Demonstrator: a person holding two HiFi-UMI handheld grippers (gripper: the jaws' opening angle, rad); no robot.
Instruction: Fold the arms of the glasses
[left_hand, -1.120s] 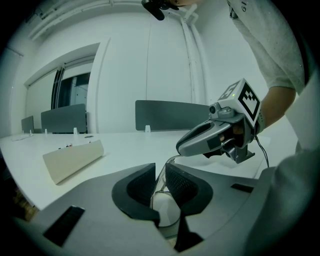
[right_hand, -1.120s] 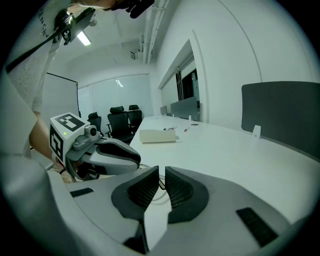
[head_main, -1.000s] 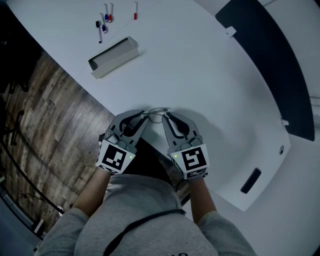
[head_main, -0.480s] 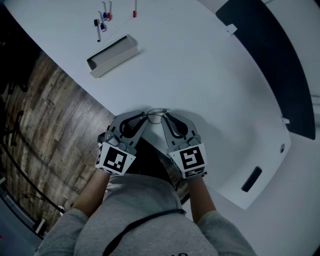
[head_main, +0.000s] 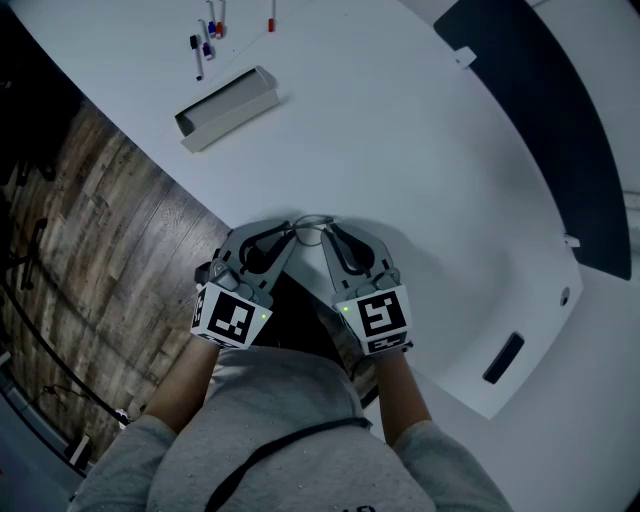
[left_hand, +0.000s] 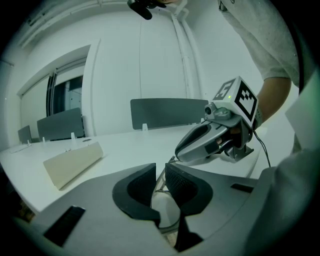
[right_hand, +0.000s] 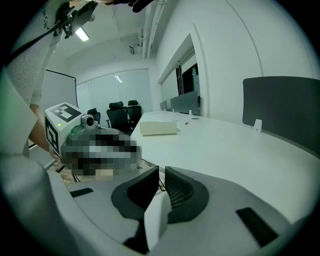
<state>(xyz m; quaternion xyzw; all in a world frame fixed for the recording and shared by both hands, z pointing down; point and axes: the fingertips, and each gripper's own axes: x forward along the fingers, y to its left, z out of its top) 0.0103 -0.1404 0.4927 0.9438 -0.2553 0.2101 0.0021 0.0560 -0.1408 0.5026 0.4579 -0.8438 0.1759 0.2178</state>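
Thin wire-framed glasses (head_main: 314, 226) are held over the near edge of the white table (head_main: 400, 140), between my two grippers. My left gripper (head_main: 291, 233) comes in from the left and my right gripper (head_main: 328, 233) from the right, tips almost meeting. In the left gripper view my left gripper (left_hand: 160, 176) is shut on the glasses, with a lens (left_hand: 167, 216) showing below the pads and the right gripper (left_hand: 210, 140) just beyond. In the right gripper view my right gripper (right_hand: 161, 181) is nearly closed, with a thin wire of the glasses (right_hand: 160, 187) between its pads.
A long cream box (head_main: 228, 108) lies at the far left of the table, with several markers (head_main: 205, 40) beyond it. A dark panel (head_main: 540, 110) runs along the right. A small dark slot (head_main: 501, 360) sits near the right edge. Wooden floor (head_main: 90, 230) lies left.
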